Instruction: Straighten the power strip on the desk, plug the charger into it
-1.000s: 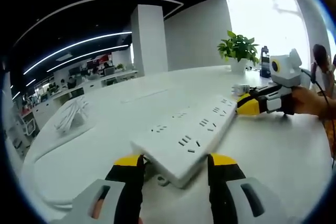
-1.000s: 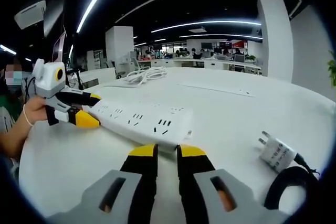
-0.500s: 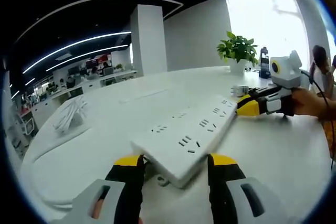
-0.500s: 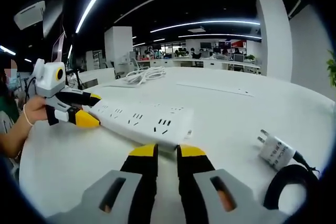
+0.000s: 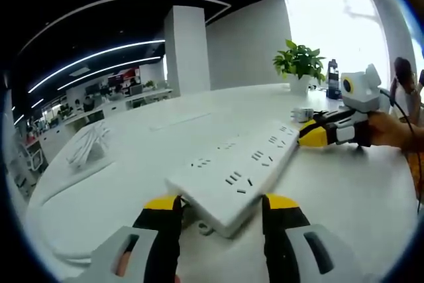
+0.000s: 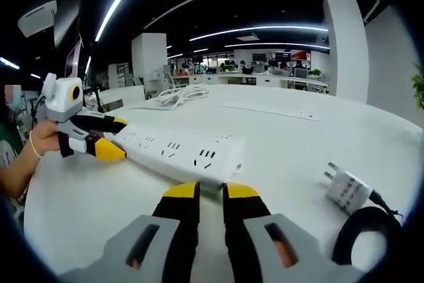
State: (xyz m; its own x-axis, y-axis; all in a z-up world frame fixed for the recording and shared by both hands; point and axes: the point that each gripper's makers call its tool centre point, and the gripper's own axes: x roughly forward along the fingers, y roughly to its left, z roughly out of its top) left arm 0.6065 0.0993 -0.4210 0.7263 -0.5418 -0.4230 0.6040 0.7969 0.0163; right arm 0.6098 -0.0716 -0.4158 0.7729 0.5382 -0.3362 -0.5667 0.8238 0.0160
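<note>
Power strip (image 5: 238, 170) lies flat on the white desk (image 5: 351, 197), stretching away from my left gripper (image 5: 220, 207) towards my right gripper (image 5: 311, 130). In the left gripper view my left jaws stand well apart, one yellow tip on each side of the strip's near end, which sits between them; I cannot tell whether either tip touches it. At the strip's far end my right gripper comes in from the right, its yellow tips at the end of the strip.

In the right gripper view the same strip (image 6: 175, 154) runs from just beyond my right gripper (image 6: 211, 193) off to the left, where my left gripper (image 6: 106, 138) sits at its other end, one tip above and one below it. My right jaws are nearly together, with only a thin gap between the yellow tips, and nothing is between them; they rest close to the strip's near edge.

To the right of the strip, well apart from it, the white charger (image 6: 349, 193) lies on the desk with its prongs pointing left, and a black cable (image 6: 364, 230) loops near it. Far across the desk sits a bundle of white cables (image 6: 182, 94). In the left gripper view a potted plant (image 5: 299, 63) stands at the far right of the desk.
</note>
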